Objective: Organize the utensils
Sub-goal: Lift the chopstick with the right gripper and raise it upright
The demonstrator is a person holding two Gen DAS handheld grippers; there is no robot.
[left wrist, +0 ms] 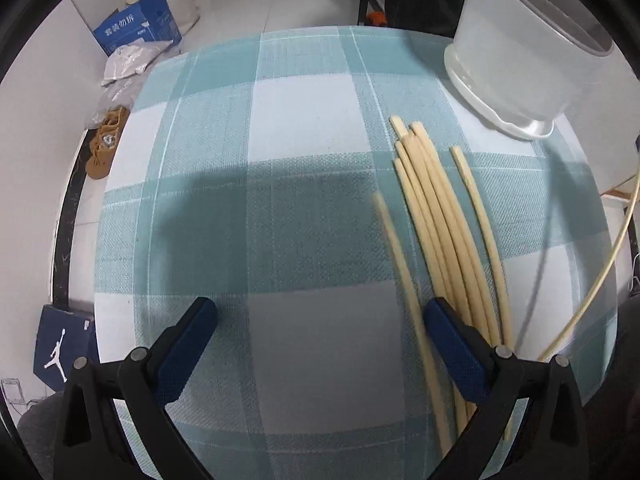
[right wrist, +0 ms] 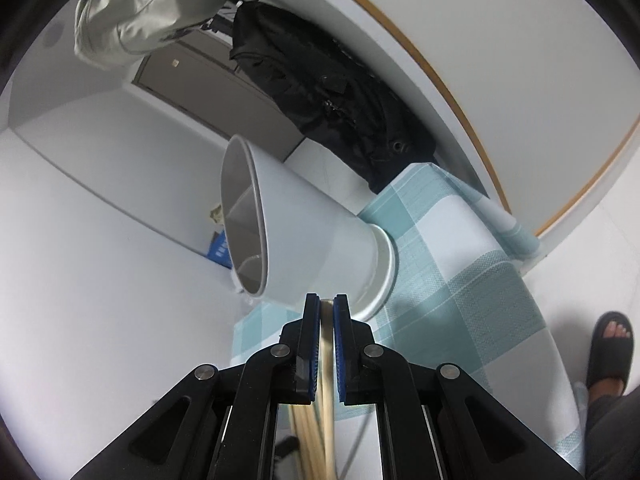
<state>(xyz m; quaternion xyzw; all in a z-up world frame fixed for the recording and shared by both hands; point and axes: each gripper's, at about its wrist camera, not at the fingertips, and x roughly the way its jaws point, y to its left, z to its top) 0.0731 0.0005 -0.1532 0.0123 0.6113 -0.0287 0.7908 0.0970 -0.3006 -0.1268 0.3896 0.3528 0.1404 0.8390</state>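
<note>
Several pale wooden chopsticks [left wrist: 444, 224] lie in a loose bundle on the checked tablecloth [left wrist: 304, 120], right of centre in the left wrist view. A white utensil holder [left wrist: 532, 52] stands at the far right of the table; it also shows in the right wrist view [right wrist: 316, 236]. My left gripper [left wrist: 320, 312] is open and empty, low over the cloth, its right finger beside the bundle. My right gripper [right wrist: 327, 300] is shut on a single chopstick [right wrist: 326, 376], held in the air close to the holder's base. That chopstick shows as a curved stick in the left wrist view [left wrist: 600, 276].
The table edge curves off at left and far side. On the floor are a blue box [left wrist: 138, 24], bags, a brown shoe [left wrist: 105, 142] and a dark Jordan bag [left wrist: 64, 346]. A black jacket [right wrist: 320, 88] hangs behind the table. A sandalled foot [right wrist: 610, 344] stands at right.
</note>
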